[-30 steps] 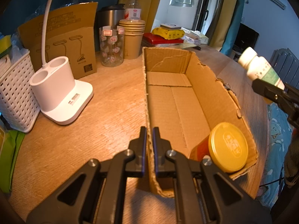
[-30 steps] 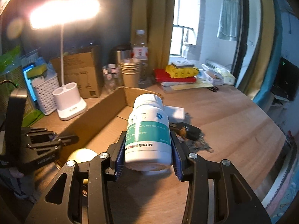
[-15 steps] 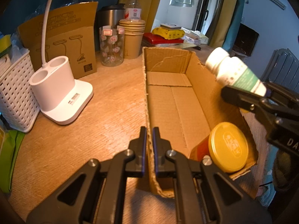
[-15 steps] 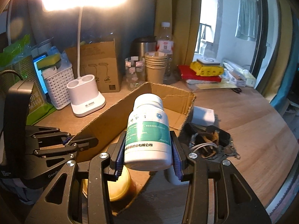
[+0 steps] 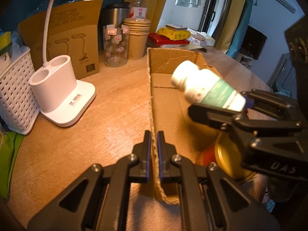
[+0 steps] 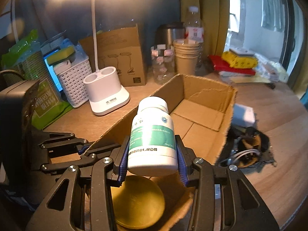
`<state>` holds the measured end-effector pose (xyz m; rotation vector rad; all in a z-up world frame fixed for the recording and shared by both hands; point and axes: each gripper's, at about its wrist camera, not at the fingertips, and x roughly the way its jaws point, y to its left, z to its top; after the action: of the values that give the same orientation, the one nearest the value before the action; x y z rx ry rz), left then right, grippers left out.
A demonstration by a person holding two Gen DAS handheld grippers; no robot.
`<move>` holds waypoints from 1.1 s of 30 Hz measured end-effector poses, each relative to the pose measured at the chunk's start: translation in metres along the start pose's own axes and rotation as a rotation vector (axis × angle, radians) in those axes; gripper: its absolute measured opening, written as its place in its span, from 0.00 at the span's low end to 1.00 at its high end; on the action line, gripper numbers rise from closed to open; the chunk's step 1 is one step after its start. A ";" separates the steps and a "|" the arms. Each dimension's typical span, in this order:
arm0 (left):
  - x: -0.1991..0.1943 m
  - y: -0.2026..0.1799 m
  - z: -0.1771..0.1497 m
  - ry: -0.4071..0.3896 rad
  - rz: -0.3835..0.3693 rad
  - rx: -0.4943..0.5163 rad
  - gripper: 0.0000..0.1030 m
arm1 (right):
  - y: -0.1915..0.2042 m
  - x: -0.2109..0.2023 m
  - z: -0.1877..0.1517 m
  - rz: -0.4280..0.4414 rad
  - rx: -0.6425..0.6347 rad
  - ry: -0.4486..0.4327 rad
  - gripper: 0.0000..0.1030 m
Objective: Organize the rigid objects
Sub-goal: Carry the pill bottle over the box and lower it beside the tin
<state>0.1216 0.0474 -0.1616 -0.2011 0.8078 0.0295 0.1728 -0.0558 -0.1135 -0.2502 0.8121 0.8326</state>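
My right gripper [image 6: 152,159] is shut on a white pill bottle [image 6: 153,134] with a green label and holds it above the open cardboard box [image 6: 204,113]. The bottle [image 5: 206,88] also shows in the left wrist view, tilted over the box interior. My left gripper [image 5: 153,154] is shut on the box's near left wall [image 5: 152,104]. A jar with a yellow lid [image 6: 138,202] lies in the box's near end, under the bottle; it also shows in the left wrist view [image 5: 229,159].
A white lamp base [image 5: 57,92], a white basket [image 5: 13,96], a lamp carton [image 5: 65,38], a glass jar [image 5: 115,46], paper cups [image 5: 137,36] and a steel flask stand left and behind the box. A white block [image 6: 243,115] and tangled cables [image 6: 248,150] lie right of it.
My right gripper has carried the pill bottle leftward, from beside the box to over its interior above the yellow-lidded jar. My left gripper has kept its hold on the box wall.
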 end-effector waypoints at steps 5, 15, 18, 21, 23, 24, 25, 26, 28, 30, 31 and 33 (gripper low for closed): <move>0.001 0.000 0.000 -0.001 -0.001 0.001 0.06 | 0.002 0.012 0.002 0.030 0.005 0.046 0.43; 0.000 0.000 -0.001 -0.001 -0.002 0.001 0.06 | 0.005 0.016 0.003 0.071 -0.011 0.091 0.45; -0.001 -0.002 -0.001 0.000 -0.001 0.001 0.06 | 0.007 0.016 0.003 0.078 -0.021 0.098 0.45; -0.001 -0.003 -0.001 0.000 -0.002 0.000 0.06 | 0.007 0.015 0.004 0.082 -0.024 0.099 0.46; -0.002 -0.003 -0.002 0.000 -0.003 0.000 0.06 | 0.007 0.014 0.004 0.082 -0.026 0.097 0.46; -0.002 -0.003 -0.002 0.000 -0.003 0.000 0.06 | 0.007 0.014 0.004 0.080 -0.027 0.096 0.46; -0.002 -0.003 -0.002 0.001 -0.003 -0.001 0.06 | 0.007 0.013 0.003 0.077 -0.028 0.094 0.47; -0.002 -0.003 -0.002 0.001 -0.003 -0.001 0.06 | 0.007 0.011 0.003 0.076 -0.029 0.091 0.47; -0.002 -0.003 -0.002 0.002 -0.004 -0.002 0.06 | 0.006 0.007 0.003 0.080 -0.028 0.082 0.47; -0.002 -0.003 -0.001 0.002 -0.005 -0.002 0.06 | 0.005 0.003 0.003 0.072 -0.024 0.074 0.47; -0.002 -0.004 -0.001 0.002 -0.005 -0.002 0.06 | 0.003 0.000 0.004 0.068 -0.020 0.066 0.47; -0.002 -0.003 -0.001 0.002 -0.005 -0.003 0.06 | -0.001 -0.006 0.006 0.067 -0.007 0.046 0.48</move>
<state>0.1196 0.0441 -0.1606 -0.2056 0.8091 0.0257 0.1745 -0.0569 -0.1048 -0.2502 0.8645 0.8949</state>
